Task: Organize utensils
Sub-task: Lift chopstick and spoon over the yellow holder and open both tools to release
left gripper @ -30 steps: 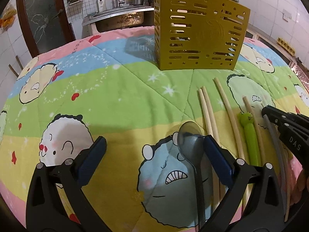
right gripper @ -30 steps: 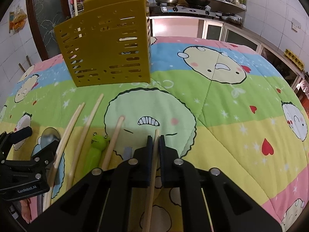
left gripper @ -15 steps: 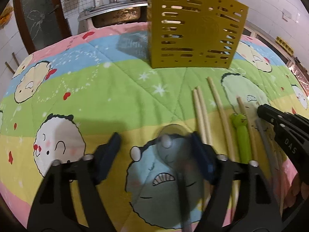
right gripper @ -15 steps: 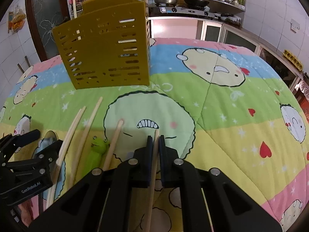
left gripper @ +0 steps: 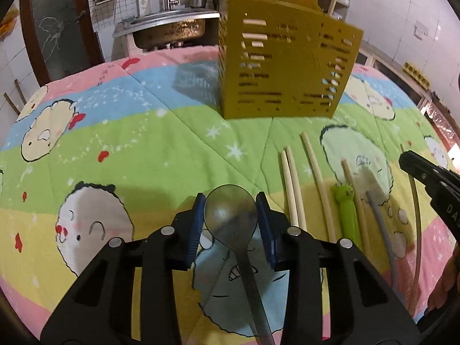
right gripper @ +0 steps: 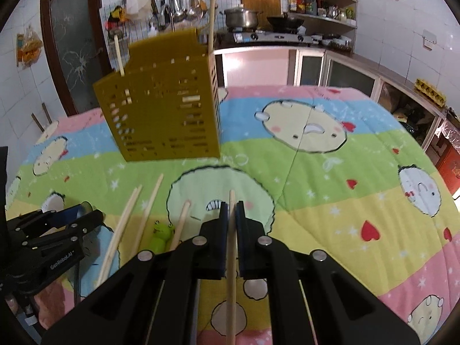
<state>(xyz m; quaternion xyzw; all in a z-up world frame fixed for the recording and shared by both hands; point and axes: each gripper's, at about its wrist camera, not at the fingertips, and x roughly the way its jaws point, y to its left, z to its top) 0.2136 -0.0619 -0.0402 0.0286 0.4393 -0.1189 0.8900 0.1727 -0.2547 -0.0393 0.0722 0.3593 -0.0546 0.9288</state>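
A metal spoon (left gripper: pixel 231 215) lies on the cartoon quilt (left gripper: pixel 129 143), bowl pointing away from me. My left gripper (left gripper: pixel 231 222) has its jaws closing, and both blue pads touch the sides of the bowl. My right gripper (right gripper: pixel 232 205) is shut on a wooden chopstick (right gripper: pixel 231 273) and holds it just above the quilt. The yellow slotted utensil holder (left gripper: pixel 287 69) (right gripper: pixel 164 109) stands further back with two sticks upright in it. In the right wrist view the left gripper (right gripper: pixel 72 215) sits low at the left.
Loose on the quilt to the right of the spoon lie pale chopsticks (left gripper: pixel 291 184), a green frog-handled utensil (left gripper: pixel 345 210) and a grey-handled one (left gripper: pixel 379 221). A steel sink (left gripper: pixel 169 28) is behind the table, with a stove and pot (right gripper: pixel 241 17) along the wall.
The left jaws have come in from wide apart to either side of the spoon bowl. The right gripper has risen a little with its chopstick.
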